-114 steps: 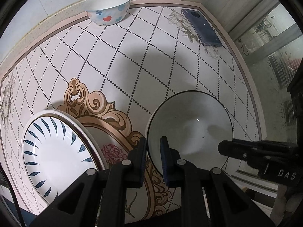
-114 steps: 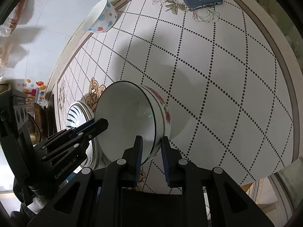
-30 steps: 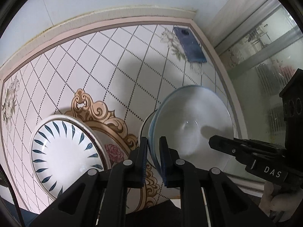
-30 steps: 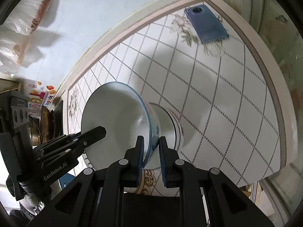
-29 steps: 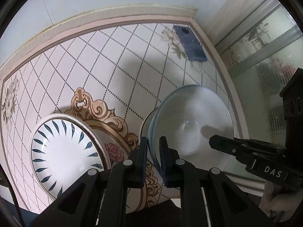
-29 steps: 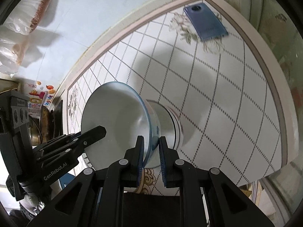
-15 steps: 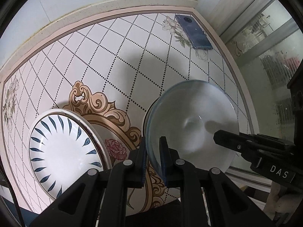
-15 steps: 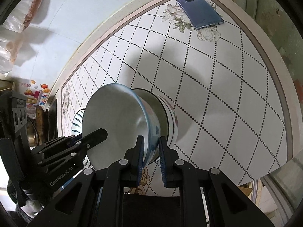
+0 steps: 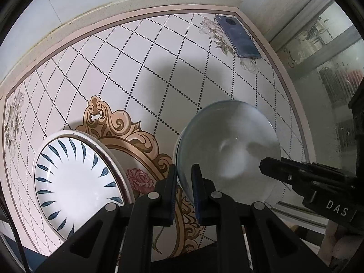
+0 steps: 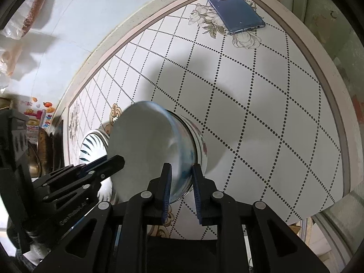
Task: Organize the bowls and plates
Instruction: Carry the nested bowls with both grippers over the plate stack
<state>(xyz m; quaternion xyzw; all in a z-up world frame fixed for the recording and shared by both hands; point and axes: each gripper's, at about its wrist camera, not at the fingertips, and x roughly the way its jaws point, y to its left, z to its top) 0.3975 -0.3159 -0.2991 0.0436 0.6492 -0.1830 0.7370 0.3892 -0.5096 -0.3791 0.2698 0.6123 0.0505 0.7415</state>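
The upper bowl (image 9: 227, 145) sits nested in a lower bowl (image 10: 200, 141) near the table's right edge, toward its front. Its outline is motion-blurred in both views, so whether it is fully seated cannot be told. It hides nearly all of the lower bowl; only a strip of side wall with a red floral print shows in the right wrist view. The upper bowl is smooth, glazed, white inside, with a blue-tinted rim.

The left gripper (image 9: 183, 182) has its jaws narrowly parted astride the upper bowl's near-left rim; firm contact cannot be confirmed. The right gripper (image 10: 180, 187) has its jaws set wider, straddling the opposite rim (a visible gap on the outer side).

A round plate (image 9: 75, 177) with dark blue leaf strokes lies at the front-left edge, partly cut off by the left gripper body.

The table (image 9: 141, 68) carries a dotted diamond grid, a gilt scroll medallion and corner flowers. A blue phone (image 10: 236, 18) lies flat at the far-right corner.
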